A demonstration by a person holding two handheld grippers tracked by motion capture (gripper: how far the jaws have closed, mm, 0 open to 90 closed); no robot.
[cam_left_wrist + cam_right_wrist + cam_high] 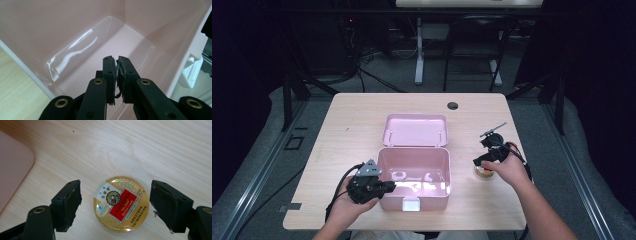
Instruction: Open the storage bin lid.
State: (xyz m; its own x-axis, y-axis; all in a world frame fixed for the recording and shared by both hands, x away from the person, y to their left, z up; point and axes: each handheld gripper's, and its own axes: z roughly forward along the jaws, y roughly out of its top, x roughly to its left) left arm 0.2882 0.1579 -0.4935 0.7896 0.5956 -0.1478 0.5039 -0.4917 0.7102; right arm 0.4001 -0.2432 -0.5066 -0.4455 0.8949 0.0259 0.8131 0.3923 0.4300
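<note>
A pink box (439, 165) stands open in the middle of the table, its lid (414, 130) folded back behind it. My left gripper (391, 186) reaches over the box's left wall. In the left gripper view its jaws (117, 62) are pressed together with nothing between them, above a clear plastic piece (75, 55) lying on the box floor. A round gold tin (121, 203) with a red label lies on the wood right of the box (484, 171). My right gripper (116, 195) hangs over it with the jaws open, one pad on each side and neither touching the tin.
The table (352, 130) is light wood with a round cable hole (453, 105) at the back. A white latch (411, 204) sits on the box's front wall. Desk legs and cables stand on the dark floor behind. Both forearms come in from the near edge.
</note>
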